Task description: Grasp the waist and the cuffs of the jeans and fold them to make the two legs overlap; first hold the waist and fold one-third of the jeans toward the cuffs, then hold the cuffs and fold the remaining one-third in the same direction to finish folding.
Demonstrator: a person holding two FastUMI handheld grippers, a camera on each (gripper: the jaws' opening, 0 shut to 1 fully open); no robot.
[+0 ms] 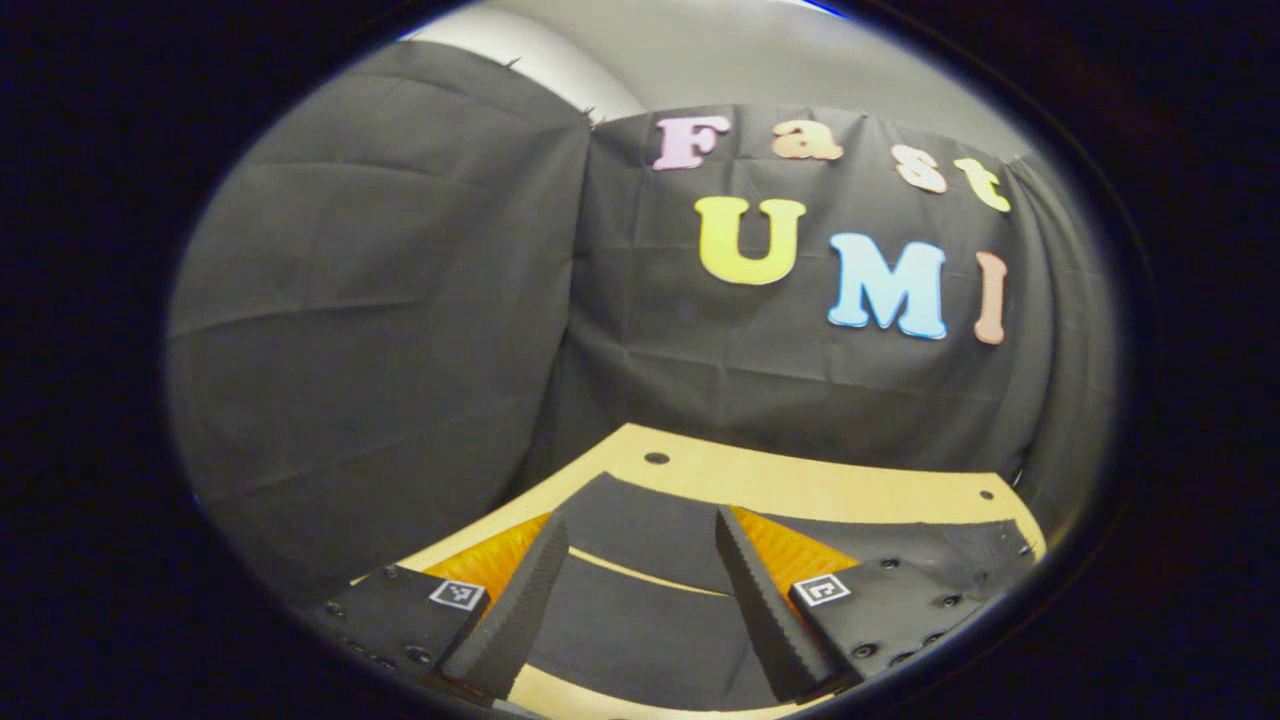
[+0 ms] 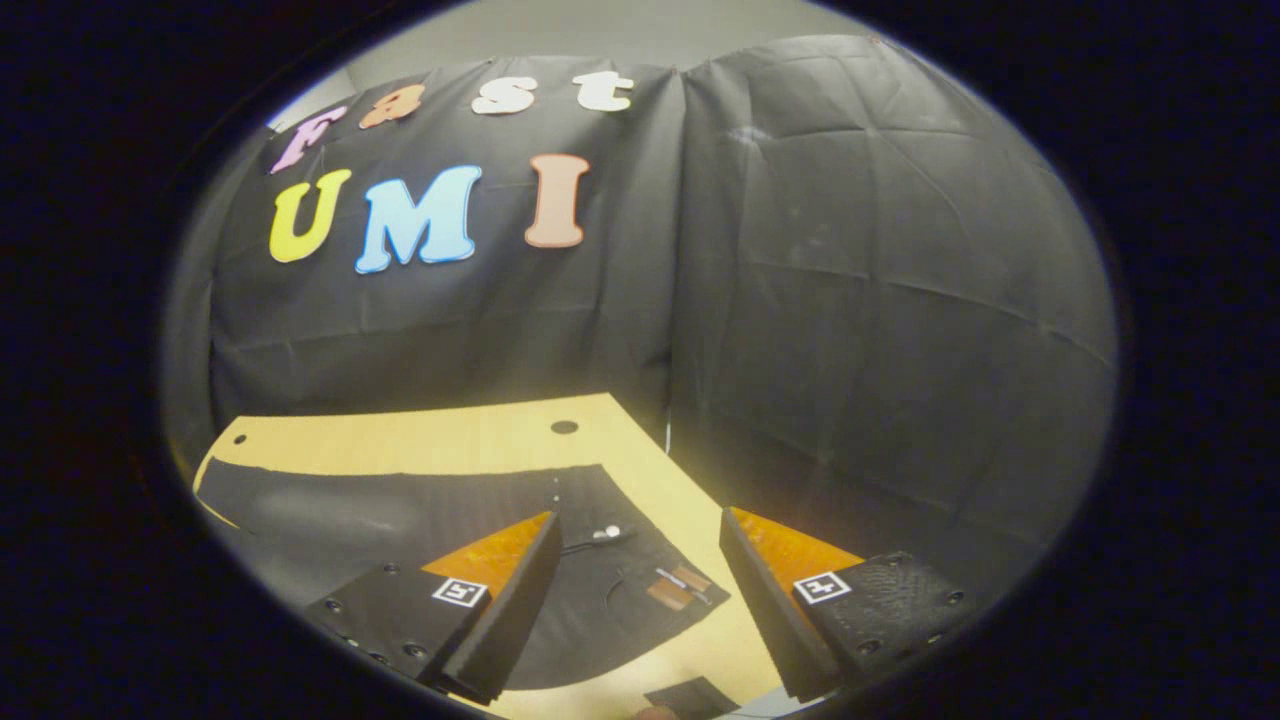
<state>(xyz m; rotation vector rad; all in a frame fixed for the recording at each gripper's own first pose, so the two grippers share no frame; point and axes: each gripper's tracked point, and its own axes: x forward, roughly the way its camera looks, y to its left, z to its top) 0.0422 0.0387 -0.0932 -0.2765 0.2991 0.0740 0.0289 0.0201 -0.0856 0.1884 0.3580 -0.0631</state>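
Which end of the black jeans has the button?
The jeans end under the right gripper: a white button shows there; the other end shows plain cuffs.

A recording booth, not a home. Black cloth walls (image 2: 880,300) close in a bare wooden tabletop (image 2: 420,438).

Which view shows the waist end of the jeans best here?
The right gripper view: the jeans lie flat on the table, with their button and waist patch visible between the open tongs. The left gripper view shows two plain dark legs.
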